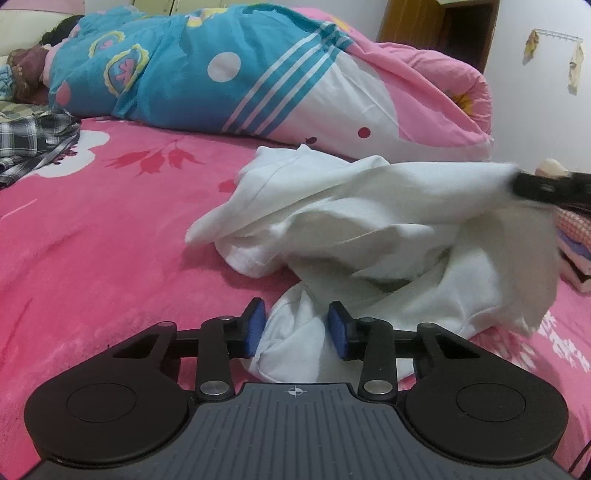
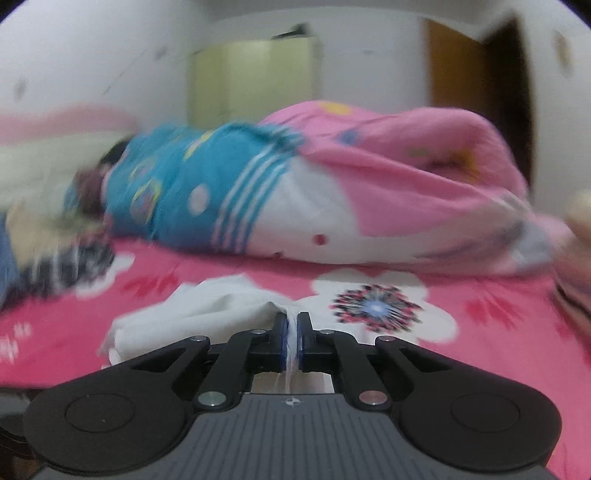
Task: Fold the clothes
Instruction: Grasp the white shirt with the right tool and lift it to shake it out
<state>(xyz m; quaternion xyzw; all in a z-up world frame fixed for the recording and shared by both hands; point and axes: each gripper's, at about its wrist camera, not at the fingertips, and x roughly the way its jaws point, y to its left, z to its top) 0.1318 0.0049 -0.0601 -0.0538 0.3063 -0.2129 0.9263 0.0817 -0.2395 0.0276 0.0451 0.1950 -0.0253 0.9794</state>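
A crumpled white garment lies on the pink flowered bed cover. My left gripper sits low at the garment's near end, its blue pads pressing a thick bunch of the cloth from both sides. Over at the right edge of the left wrist view, my right gripper holds a far corner raised above the bed, so the cloth hangs from it. In the blurred right wrist view, the right gripper is shut on a thin fold of the white garment.
A big rolled quilt in blue, white and pink lies across the back of the bed. A plaid garment is heaped at the left. Folded clothes are stacked at the right edge. A brown door stands behind.
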